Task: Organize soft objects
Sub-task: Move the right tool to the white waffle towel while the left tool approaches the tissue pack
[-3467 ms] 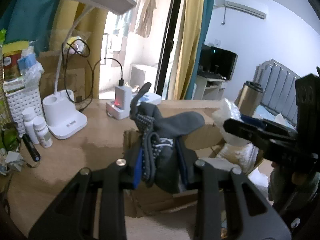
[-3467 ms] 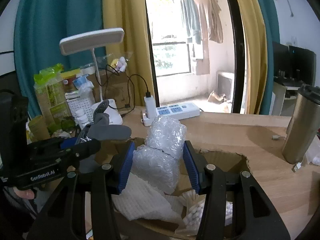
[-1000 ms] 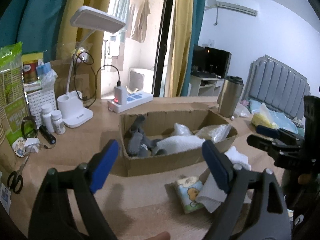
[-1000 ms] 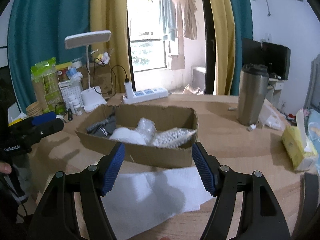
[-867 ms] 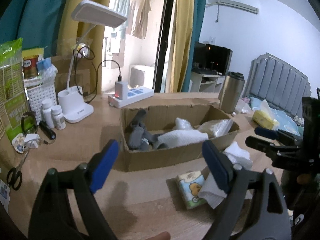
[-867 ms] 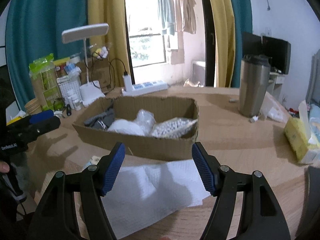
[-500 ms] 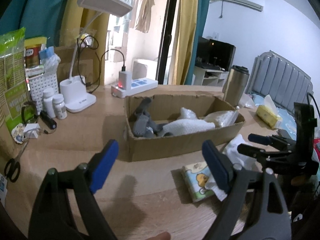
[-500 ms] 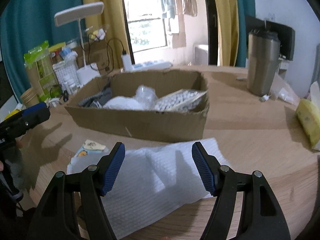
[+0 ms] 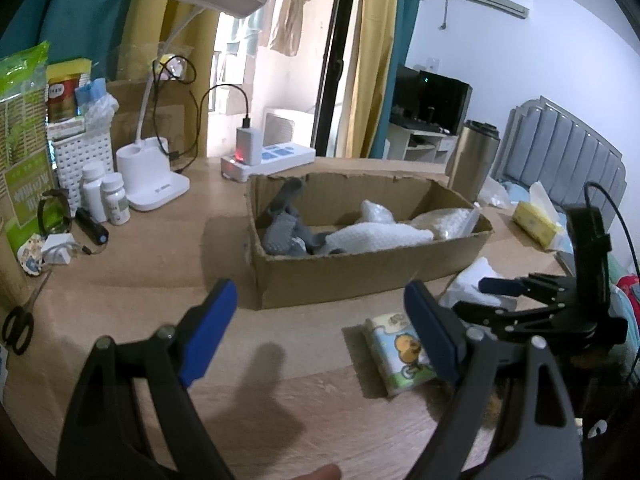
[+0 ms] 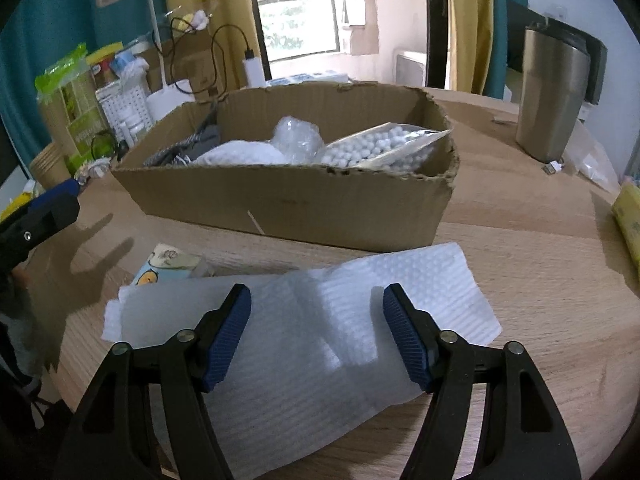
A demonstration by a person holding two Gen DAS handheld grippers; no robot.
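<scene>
No words clear enough to read. Green packet [image 9: 22,152] has white letters, too blurry. Lamp base [image 9: 154,184] has tiny print, too small.

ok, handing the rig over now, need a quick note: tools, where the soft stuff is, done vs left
Left tool: open, empty, above the table, aimed at the cardboard box.
Right tool: open, empty, low over the white foam sheet; contact unclear.
Done: gray gloves, white foam wrap, bubble wrap and bag of foam balls lie in the box.
Left: the foam sheet, flat on the table in front of the box, and the tissue pack beside it, partly under the sheet's edge.
</scene>
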